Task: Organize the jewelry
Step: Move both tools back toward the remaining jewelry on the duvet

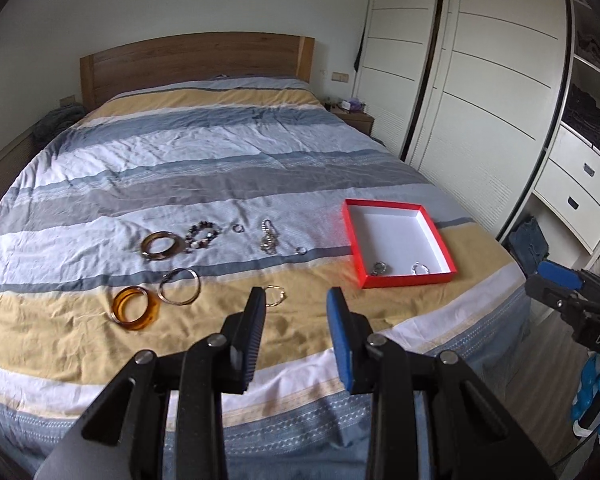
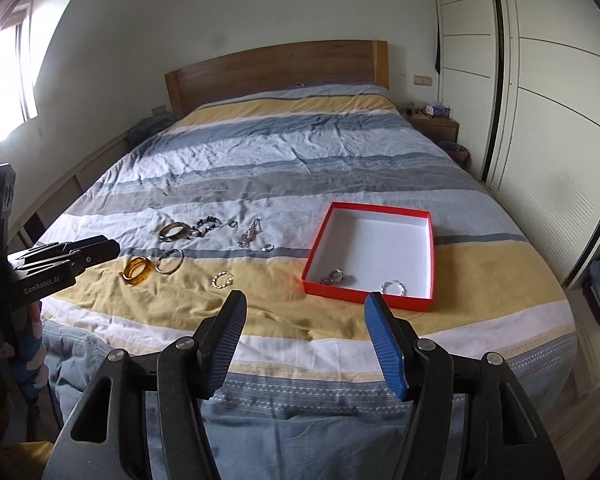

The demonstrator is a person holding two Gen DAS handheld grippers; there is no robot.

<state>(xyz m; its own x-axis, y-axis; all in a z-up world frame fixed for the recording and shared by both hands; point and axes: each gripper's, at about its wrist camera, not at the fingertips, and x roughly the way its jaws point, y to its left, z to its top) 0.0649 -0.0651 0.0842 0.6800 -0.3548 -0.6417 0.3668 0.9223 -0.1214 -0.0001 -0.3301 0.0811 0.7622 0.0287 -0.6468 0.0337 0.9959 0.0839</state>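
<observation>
1. Amber bangle (image 1: 135, 309) – leftmost piece, lying flat on the yellow stripe of the striped duvet (image 1: 220, 152); just right of it, a thin silver hoop bangle (image 1: 179, 286), the two touching or nearly so.
2. Brown tortoiseshell bangle (image 1: 160, 245) – farther back on the pale stripe, with a dark beaded bracelet (image 1: 203, 236) against its right side.
3. Small ring (image 1: 238, 228), then a silver chain bracelet (image 1: 269, 237) in a loose heap, then a second small ring (image 1: 301, 250) – a row running right along the same stripe.
4. Twisted gold-and-silver hoop (image 1: 275, 295) – alone on the yellow stripe, just beyond the tip of my left gripper's (image 1: 296, 300) left finger.
5. My left gripper: fingers spread apart, nothing between them, hovering above the foot of the bed.
6. My right gripper (image 2: 305, 306): fingers likewise spread wide and bare, held over the bed's near edge in front of the box.
7. Red box (image 1: 350, 236) with a white interior, open-topped, resting on the duvet to the right of all loose pieces. Inside, along its near wall: a silver watch (image 2: 334, 277) at left and a silver twisted ring-shaped piece (image 2: 394, 287) at right, well apart.
8. White sliding wardrobe (image 1: 480, 80) – along the bed's right side.
</observation>
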